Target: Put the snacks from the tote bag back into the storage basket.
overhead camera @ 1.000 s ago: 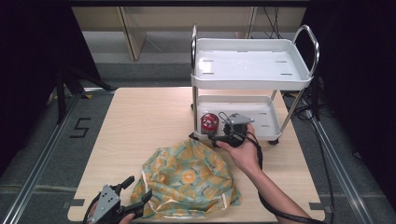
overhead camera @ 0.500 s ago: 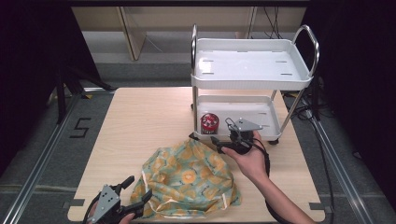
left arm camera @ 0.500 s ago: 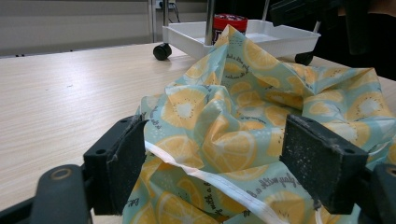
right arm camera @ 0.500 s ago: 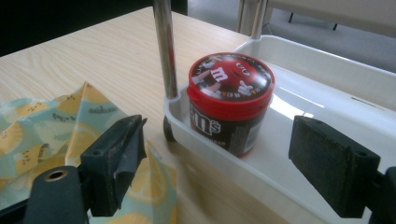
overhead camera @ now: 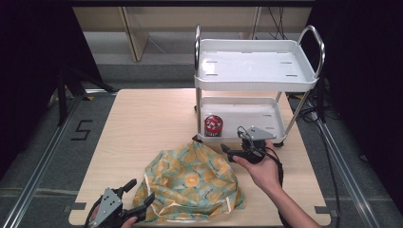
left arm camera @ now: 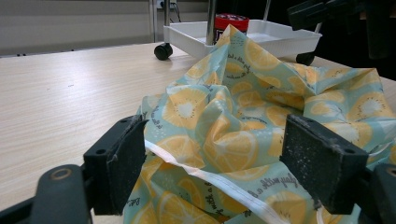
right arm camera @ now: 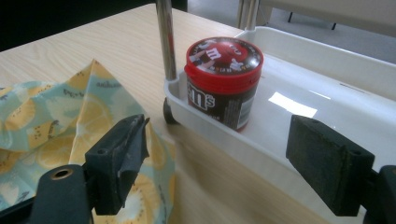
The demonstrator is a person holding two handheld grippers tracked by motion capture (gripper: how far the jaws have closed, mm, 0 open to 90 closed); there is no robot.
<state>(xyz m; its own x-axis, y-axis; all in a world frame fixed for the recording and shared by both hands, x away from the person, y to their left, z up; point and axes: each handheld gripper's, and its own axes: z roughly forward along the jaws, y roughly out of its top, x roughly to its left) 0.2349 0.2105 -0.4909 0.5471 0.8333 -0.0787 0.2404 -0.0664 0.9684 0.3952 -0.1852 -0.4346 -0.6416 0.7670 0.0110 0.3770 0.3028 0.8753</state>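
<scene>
A red-lidded candy jar [right arm camera: 223,83] stands in the white cart's [overhead camera: 256,84] lower tray as the right gripper [right arm camera: 229,163], jaws wide and empty, lines up on it; next, likely, a straight reach. The left gripper [left arm camera: 224,163], jaws open, straddles the lemon-print bag's [overhead camera: 190,183] hem on the surface [overhead camera: 147,118].

My left gripper [overhead camera: 135,205]: low at the near table edge, jaws spread wide, nothing clamped | my right gripper [overhead camera: 231,153]: held out ahead of my right hand [overhead camera: 263,170], jaws wide apart and empty, forearm angling in from the lower right
</scene>
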